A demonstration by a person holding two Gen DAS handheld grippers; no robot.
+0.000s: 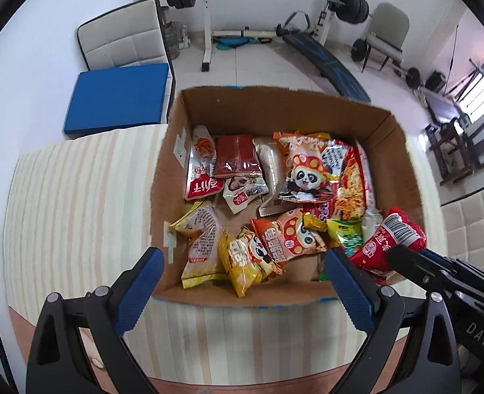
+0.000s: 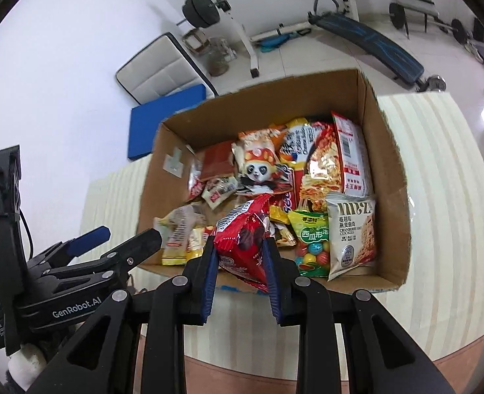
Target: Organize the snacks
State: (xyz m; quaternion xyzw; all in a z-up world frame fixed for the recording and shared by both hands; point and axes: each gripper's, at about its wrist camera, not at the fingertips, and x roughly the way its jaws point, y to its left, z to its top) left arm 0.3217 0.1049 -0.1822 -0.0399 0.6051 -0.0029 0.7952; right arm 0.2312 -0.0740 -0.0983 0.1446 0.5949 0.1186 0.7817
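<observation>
An open cardboard box point(image 1: 274, 108) point(image 2: 389, 151) full of snack packets stands on a striped tablecloth. My right gripper point(image 2: 240, 256) is shut on a red snack packet point(image 2: 245, 239) and holds it over the box's near edge; the packet also shows in the left wrist view point(image 1: 389, 239). My left gripper point(image 1: 242, 262) is open and empty, its fingers astride the box's near wall above a yellow packet point(image 1: 242, 259). It shows at the left in the right wrist view point(image 2: 117, 236). Panda packets point(image 1: 304, 170), noodles point(image 2: 320, 161) and a cookie bag point(image 2: 353, 233) lie inside.
The striped tablecloth point(image 1: 77, 197) covers the table around the box. Beyond are a blue mat point(image 1: 117, 95), a white cushion point(image 1: 123, 39), a barbell rack point(image 1: 209, 6) and a sit-up bench point(image 1: 327, 62) on the tiled floor.
</observation>
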